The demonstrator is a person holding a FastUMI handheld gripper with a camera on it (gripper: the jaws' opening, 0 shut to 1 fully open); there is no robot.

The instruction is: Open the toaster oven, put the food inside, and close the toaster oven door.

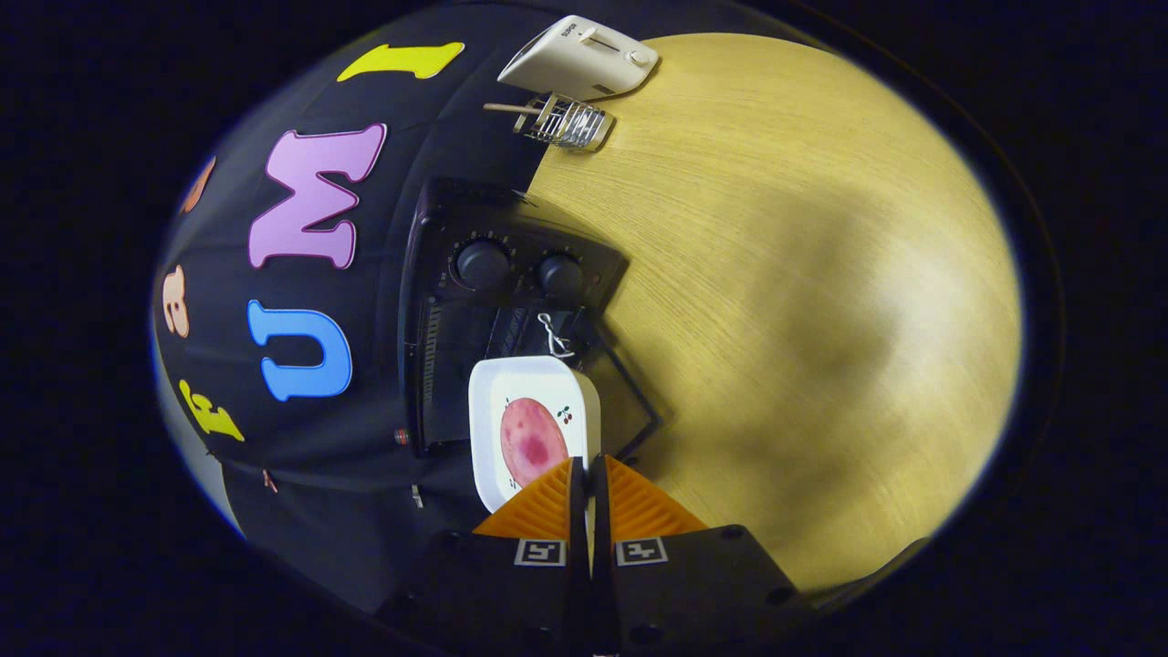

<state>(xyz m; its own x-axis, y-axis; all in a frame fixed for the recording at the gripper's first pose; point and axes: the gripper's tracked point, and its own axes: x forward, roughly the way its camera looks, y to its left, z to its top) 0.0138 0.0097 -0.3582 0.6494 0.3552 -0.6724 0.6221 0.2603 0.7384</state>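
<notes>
The gripper (589,488), its orange ribbed fingers clamped on the near rim of the white square plate of pink sliced meat (525,415), faces the open black toaster oven (474,301) at 12 o'clock.

No legible text: white toaster (581,57) at table's far edge bears a small brand mark, too blurred to read.

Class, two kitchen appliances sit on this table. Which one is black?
The toaster oven with two round knobs, just beyond the plate pinched in the gripper; the toaster farther off is white.
</notes>
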